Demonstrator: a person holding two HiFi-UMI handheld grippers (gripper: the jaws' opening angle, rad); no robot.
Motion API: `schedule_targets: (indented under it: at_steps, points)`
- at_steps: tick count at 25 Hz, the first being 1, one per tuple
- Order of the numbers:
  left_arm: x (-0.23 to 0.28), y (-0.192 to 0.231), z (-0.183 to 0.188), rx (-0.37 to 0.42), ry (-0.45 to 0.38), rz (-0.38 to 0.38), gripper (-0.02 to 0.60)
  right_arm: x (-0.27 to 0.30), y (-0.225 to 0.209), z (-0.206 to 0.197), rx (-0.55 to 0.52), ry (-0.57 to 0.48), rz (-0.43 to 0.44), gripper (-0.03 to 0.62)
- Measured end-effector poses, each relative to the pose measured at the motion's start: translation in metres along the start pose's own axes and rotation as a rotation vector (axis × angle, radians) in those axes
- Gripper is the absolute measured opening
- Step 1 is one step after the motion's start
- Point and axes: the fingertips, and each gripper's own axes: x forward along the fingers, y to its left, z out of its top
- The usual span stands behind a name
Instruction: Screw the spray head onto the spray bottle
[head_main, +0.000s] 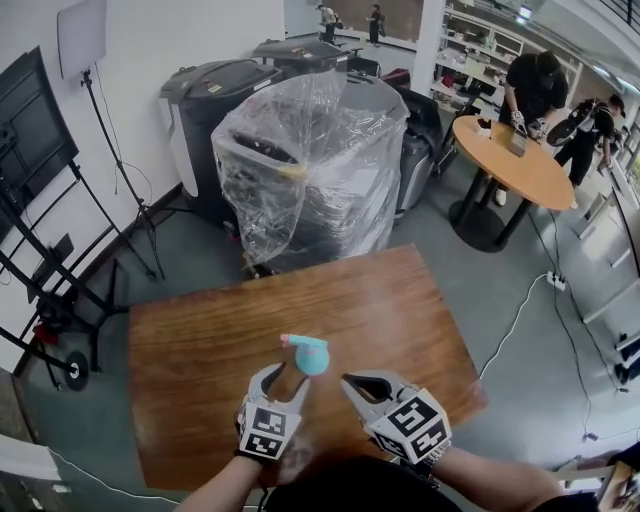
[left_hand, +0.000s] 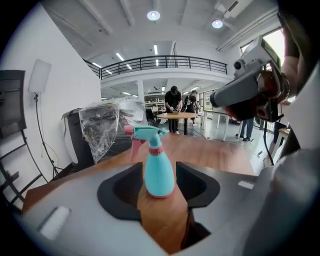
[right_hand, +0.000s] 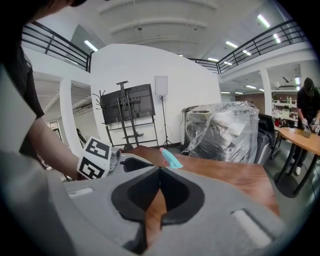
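Jaws on the left gripper (head_main: 285, 380) stand part-way open with nothing pressed between them. Its own view frames the spray bottle (left_hand: 159, 172) in the gap, but the head view puts the bottle just beyond the tips, at about 1 o'clock and apart from either jaw. Jaws on the right gripper (right_hand: 160, 172) are closed tip to tip on nothing. In the head view the bottle lies past them at roughly 10 o'clock, near but not touching.

The bottle stands upright on the desk (head_main: 400, 300), in its near half, with its long axis vertical. Its spray head (left_hand: 150, 132) already sits on top, over a pink collar (left_hand: 154, 149) at the neck (whether that collar is wound fully home I cannot tell). The nozzle (left_hand: 127, 130) points to 9 o'clock in both the head view and the left gripper view, and the pink trigger (left_hand: 134, 147) hangs under it on that side.

By my reading the left jaws are the nearer and the better lined up. The bottle's body is dead ahead of their gap, so a short push forward would set a jaw on either side of it, across the vertical axis. The right jaws would have to open and come in higher, from the bottle's 4 o'clock, to take the collar for any further twisting. With the head looking seated, the task seems at or near its end
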Motion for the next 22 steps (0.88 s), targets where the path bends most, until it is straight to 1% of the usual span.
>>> schedule_targets:
  at_steps: [2,5,8,10,14,18,22]
  points:
    - [-0.011,-0.003,0.015,-0.026,-0.031,-0.002,0.205,0.004,0.004,0.002,0.007,-0.015,-0.003,-0.008]
    - [-0.027,-0.005,0.033,-0.066,-0.072,0.005,0.139,0.010,0.009,0.005,0.016,-0.036,-0.008,-0.008]
    - [-0.040,-0.010,0.046,-0.080,-0.111,0.000,0.081,0.013,0.013,0.009,0.017,-0.059,-0.004,-0.008]
    - [-0.046,-0.013,0.052,-0.088,-0.136,-0.007,0.012,0.014,0.015,0.012,0.014,-0.072,-0.001,-0.008]
    - [-0.051,-0.016,0.062,-0.115,-0.152,-0.020,0.011,0.016,0.016,0.016,0.007,-0.089,-0.003,-0.008]
    - [-0.049,-0.019,0.063,-0.140,-0.141,-0.043,0.011,0.020,0.017,0.017,0.007,-0.101,-0.003,-0.009]
    - [-0.049,-0.020,0.067,-0.143,-0.134,-0.049,0.011,0.021,0.017,0.018,0.013,-0.099,-0.002,-0.009]
